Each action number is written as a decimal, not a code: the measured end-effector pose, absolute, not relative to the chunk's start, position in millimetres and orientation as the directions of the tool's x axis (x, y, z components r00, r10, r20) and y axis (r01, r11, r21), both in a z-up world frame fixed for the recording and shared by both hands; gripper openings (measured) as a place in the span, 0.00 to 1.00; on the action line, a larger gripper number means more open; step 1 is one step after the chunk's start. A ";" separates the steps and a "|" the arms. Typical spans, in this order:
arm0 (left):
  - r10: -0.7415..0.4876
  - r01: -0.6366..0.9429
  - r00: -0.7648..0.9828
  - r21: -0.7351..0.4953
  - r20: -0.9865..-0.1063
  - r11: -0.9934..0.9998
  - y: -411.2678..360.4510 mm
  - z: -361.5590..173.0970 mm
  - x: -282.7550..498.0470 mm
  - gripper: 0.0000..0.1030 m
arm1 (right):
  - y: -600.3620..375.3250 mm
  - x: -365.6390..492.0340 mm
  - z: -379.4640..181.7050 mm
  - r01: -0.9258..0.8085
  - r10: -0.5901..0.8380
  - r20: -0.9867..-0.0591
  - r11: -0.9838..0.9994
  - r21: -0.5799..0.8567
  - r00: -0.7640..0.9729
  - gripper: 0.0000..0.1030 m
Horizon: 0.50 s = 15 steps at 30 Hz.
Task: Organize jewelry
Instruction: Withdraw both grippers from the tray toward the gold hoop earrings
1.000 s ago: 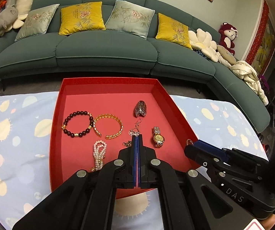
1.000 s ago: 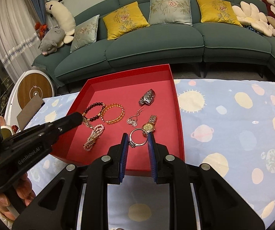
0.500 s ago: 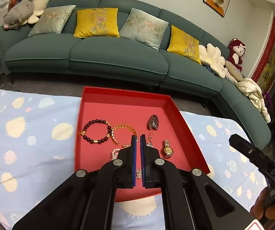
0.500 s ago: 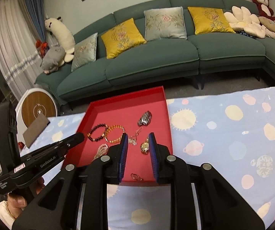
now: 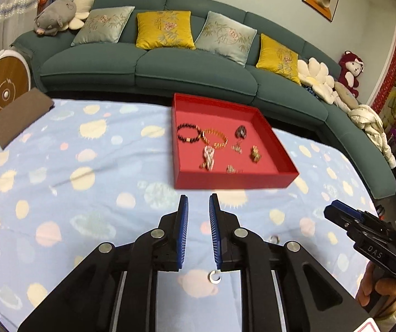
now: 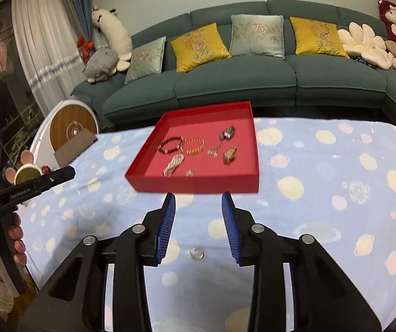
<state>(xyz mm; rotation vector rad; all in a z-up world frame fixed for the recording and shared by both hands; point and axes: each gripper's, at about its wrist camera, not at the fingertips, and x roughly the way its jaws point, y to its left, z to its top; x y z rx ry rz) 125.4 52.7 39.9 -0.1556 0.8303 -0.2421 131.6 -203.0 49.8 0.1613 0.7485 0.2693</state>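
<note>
A red tray [image 5: 231, 185] [image 6: 198, 184] on the blue spotted cloth holds a dark bead bracelet [image 5: 188, 133], a gold bracelet [image 5: 215, 139], a pearl strand [image 5: 208, 157], a gold watch [image 5: 256, 153], earrings and small pieces. My left gripper [image 5: 198, 203] is open and empty, in front of the tray. A small silver ring [image 5: 215, 277] lies on the cloth beneath it. My right gripper [image 6: 198, 202] is open and empty in front of the tray, with a silver ring [image 6: 196, 253] on the cloth below it. Another ring [image 5: 274, 238] lies nearby.
A green sofa [image 5: 192, 63] with cushions and plush toys stands behind the table. A brown card [image 5: 18, 116] leans at the table's left edge by a round wooden disc [image 5: 3, 83]. The right gripper shows at the right of the left wrist view [image 5: 363, 232].
Both grippers pulled back from the tray and rose. The left gripper opened from shut; the right opened wider, and its silver ring went into the tray half a second ago.
</note>
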 end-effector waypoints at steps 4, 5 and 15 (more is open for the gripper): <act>-0.305 0.166 0.570 -0.257 -0.763 0.952 44.1 5.7 109.0 0.14 | -181.3 128.2 9.1 -0.202 0.291 -0.735 0.957 0.210 0.612 0.33; -0.314 0.179 0.554 -0.257 -0.771 0.950 40.1 -1.1 105.9 0.15 | -176.6 126.8 1.7 -0.207 0.281 -0.746 0.959 0.194 0.604 0.33; -0.314 0.254 0.514 -0.208 -0.798 0.945 16.9 -40.8 92.3 0.25 | -156.2 136.4 -36.7 -0.228 0.234 -0.796 0.966 0.124 0.558 0.33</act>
